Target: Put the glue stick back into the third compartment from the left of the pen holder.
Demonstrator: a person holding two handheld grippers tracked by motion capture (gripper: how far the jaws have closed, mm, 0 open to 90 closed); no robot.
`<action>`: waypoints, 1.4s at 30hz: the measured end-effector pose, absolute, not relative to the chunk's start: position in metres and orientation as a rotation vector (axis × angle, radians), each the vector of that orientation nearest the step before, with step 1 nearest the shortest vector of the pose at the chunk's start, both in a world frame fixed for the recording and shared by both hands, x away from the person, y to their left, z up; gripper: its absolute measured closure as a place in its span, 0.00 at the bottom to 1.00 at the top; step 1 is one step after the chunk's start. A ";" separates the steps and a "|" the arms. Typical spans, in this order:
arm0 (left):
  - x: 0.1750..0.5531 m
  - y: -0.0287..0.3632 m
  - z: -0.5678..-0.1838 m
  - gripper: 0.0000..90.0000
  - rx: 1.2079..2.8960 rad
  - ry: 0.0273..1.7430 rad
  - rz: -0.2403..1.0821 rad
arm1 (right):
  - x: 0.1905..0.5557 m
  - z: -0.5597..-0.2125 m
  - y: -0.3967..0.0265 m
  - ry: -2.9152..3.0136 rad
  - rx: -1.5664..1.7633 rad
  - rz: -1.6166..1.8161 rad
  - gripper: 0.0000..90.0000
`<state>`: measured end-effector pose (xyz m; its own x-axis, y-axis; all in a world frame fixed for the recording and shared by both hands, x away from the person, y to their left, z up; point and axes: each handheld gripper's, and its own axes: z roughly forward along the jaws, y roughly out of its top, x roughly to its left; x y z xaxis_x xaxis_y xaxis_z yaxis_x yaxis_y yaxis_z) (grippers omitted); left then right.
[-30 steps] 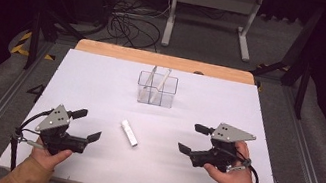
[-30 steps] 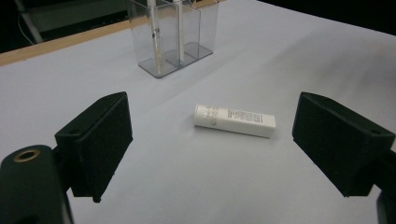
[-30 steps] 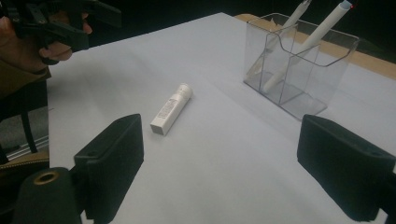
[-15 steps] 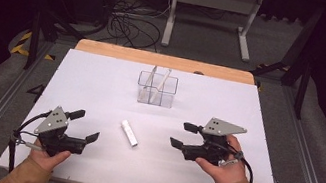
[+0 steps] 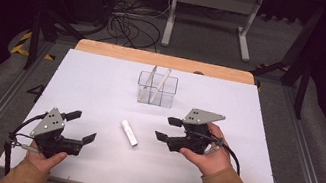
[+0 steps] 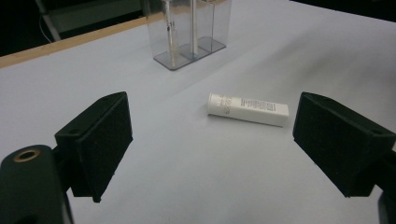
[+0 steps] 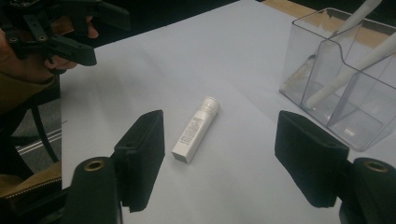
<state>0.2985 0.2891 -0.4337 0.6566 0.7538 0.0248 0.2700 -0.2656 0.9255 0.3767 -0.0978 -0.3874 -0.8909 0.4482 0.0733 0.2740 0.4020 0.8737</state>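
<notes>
Now the right gripper [image 5: 167,129] has neared the white tube [image 5: 128,133], fingers closing.

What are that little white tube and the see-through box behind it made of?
The white tube looks like matte plastic, opaque with fine printed text, one end squared flat. The see-through box looks like rigid clear acrylic: glossy walls with bright edges, and the white sticks inside show through. Glass can't be ruled out.
</notes>
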 end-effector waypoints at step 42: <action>0.301 0.296 -0.437 0.08 1.846 0.825 0.588 | 0.416 -0.400 -0.021 2.654 1.003 1.279 0.44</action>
<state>0.3008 0.2956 -0.4365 0.6505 0.7588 0.0328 0.2778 -0.2779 0.9196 0.4156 -0.0211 -0.4004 -0.7919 0.5616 0.2397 0.5375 0.4548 0.7102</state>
